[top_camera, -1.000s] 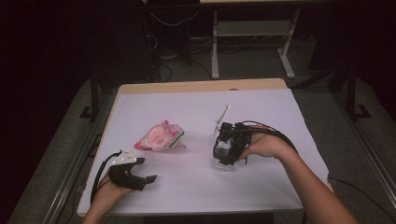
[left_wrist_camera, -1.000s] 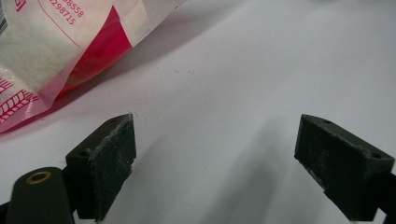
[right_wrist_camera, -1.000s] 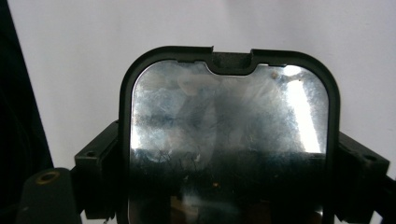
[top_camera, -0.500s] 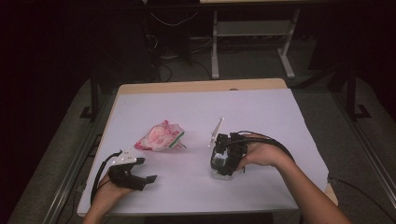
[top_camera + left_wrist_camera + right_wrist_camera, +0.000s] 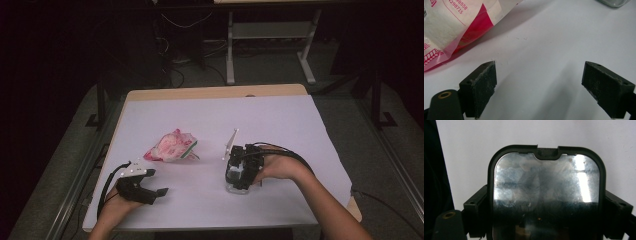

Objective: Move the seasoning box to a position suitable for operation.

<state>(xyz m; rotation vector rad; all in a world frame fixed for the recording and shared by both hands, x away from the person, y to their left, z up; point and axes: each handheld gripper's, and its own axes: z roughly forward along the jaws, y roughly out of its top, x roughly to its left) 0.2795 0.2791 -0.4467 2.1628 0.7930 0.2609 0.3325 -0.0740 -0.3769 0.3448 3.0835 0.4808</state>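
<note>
At the near left, the left gripper (image 5: 159,191) rests on the table (image 5: 280,115), jaws spread and empty. A pink packet (image 5: 171,146) lies just beyond. Right of centre, the right gripper (image 5: 236,184) pinches a black-rimmed container (image 5: 546,195).

The high view looks forward and down on the whole desk (image 5: 280,115) from above its near edge. The left gripper view sits low, close over the desk top, facing the pink packet (image 5: 451,27) that the high view shares (image 5: 171,146). The right gripper view looks straight down, pressed close on a black-rimmed lid (image 5: 546,195).
</note>
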